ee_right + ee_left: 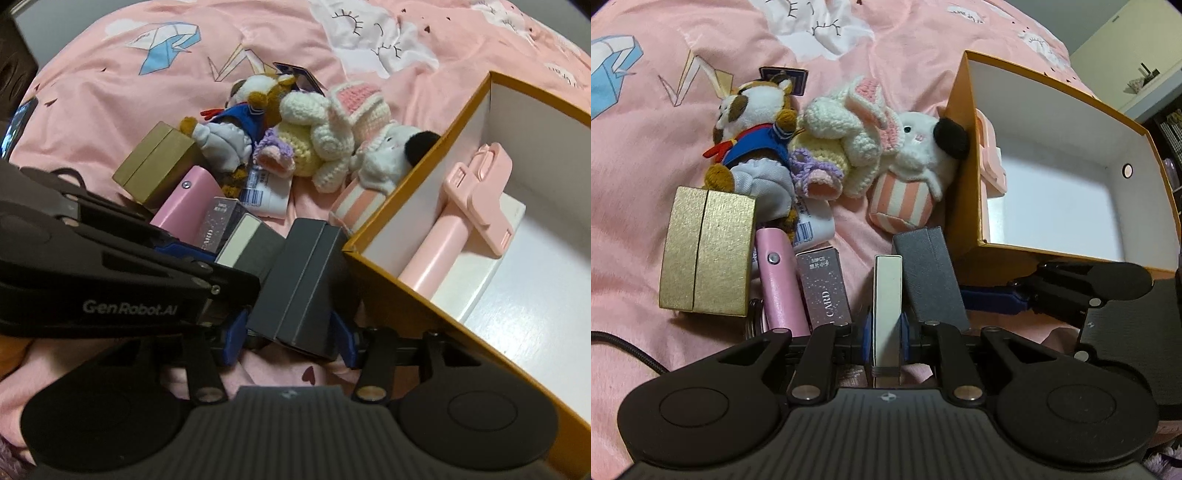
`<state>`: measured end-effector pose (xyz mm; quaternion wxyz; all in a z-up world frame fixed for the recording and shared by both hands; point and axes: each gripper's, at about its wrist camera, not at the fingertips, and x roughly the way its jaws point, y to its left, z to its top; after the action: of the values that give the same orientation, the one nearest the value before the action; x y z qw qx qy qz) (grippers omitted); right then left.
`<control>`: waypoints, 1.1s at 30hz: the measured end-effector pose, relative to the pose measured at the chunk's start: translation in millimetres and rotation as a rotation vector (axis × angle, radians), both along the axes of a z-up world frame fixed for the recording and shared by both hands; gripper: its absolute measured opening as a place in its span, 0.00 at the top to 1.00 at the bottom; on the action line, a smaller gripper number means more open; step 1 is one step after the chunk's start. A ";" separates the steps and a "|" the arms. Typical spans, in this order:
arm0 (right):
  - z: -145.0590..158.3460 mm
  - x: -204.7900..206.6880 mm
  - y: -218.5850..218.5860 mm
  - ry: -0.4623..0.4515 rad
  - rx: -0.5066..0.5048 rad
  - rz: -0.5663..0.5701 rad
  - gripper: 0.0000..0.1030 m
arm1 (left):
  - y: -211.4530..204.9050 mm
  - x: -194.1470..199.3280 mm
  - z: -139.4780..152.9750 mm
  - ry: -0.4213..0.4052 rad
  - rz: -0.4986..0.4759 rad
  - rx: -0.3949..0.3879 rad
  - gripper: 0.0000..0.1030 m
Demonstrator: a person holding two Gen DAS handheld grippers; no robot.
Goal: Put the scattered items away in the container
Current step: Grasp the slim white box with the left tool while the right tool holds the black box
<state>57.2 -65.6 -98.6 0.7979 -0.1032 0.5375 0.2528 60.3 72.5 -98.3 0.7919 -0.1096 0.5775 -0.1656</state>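
Left gripper (pixel 886 328): clenched on a slim white-faced box (pixel 886 306), held on edge between the blue pads. Right gripper (pixel 291 343): its jaws straddle a dark grey box (pixel 301 284); the pads stand just beside the box's sides, and I cannot tell whether they press on it.

Both boxes sit at the near edge of the pink bedspread (pixel 646 166), side by side, the dark grey box touching the near corner of the orange container (pixel 964 177).

Container: open, white inside, tilted on the bedspread at the right. It holds a pink folding stand (pixel 476 188) lying on a white flat box (pixel 480 266) against the left wall.

Remaining scattered items, left of the container:
- starry card box (pixel 823 284) and pink case (pixel 779 280), just beside the white-faced box;
- gold box (pixel 705 251), at the left end of the row;
- white tube with barcode (pixel 816 225), partly under the plush toys;
- fox plush in a blue jacket (pixel 753 129), crocheted rabbit (pixel 842 147) and white plush in a striped cup (pixel 916 173), in a row behind, the last resting against the container's outer wall;
- dark card (pixel 783 79), beyond the fox plush.
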 end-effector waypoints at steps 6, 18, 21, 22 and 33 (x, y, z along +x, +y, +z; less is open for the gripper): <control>13.8 -8.3 -19.9 0.027 0.044 -0.031 0.58 | 3.7 -4.7 4.1 -0.005 0.006 0.001 0.83; 20.4 -5.5 -39.9 0.113 0.111 -0.068 0.58 | -4.2 -9.2 9.5 -0.028 -0.053 0.009 0.83; 18.2 -2.7 -27.7 0.069 0.055 -0.041 0.53 | -10.0 -5.3 7.1 -0.029 -0.064 0.016 0.82; 17.4 -1.7 -22.9 0.053 0.035 -0.029 0.53 | -10.2 -4.6 6.3 -0.028 -0.065 0.016 0.82; 21.6 -3.0 -24.8 0.027 0.025 -0.015 0.63 | -8.4 -10.6 13.3 -0.053 -0.042 0.022 0.83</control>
<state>54.2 -90.3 -77.1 0.7936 -0.0858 0.5458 0.2547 49.7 64.1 -85.0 0.8043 -0.0842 0.5604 -0.1786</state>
